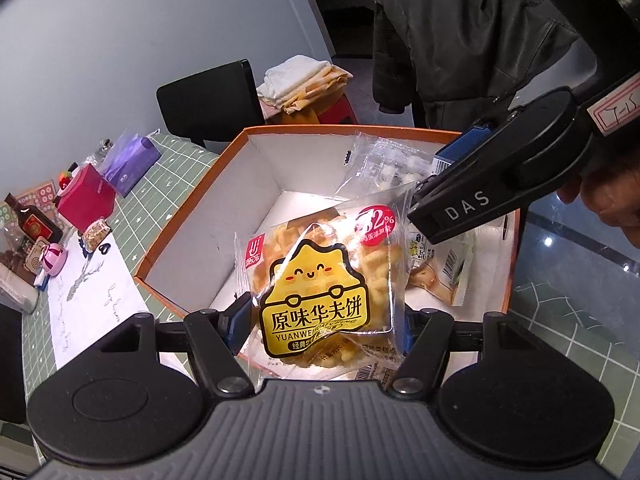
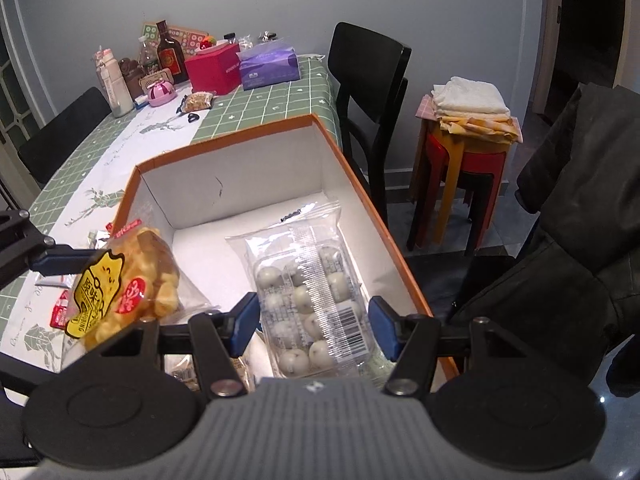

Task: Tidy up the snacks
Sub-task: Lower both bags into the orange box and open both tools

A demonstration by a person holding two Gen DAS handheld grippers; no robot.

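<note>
Two tools: left tool (image 1: 324,320) grips one waffle packet (image 1: 320,288), right tool (image 2: 314,326) grips one tray of ten balls (image 2: 310,304), both over one orange box (image 2: 360,176) on the green checked worktop (image 2: 264,104); two black chairs (image 2: 368,92).

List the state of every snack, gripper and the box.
Waffle pack: sealed, gripped by left gripper over the box.
Ball-snack tray: sealed, gripped by right gripper over the box.
Orange box: lidless, mostly empty.
Small packs: lying in box.
</note>
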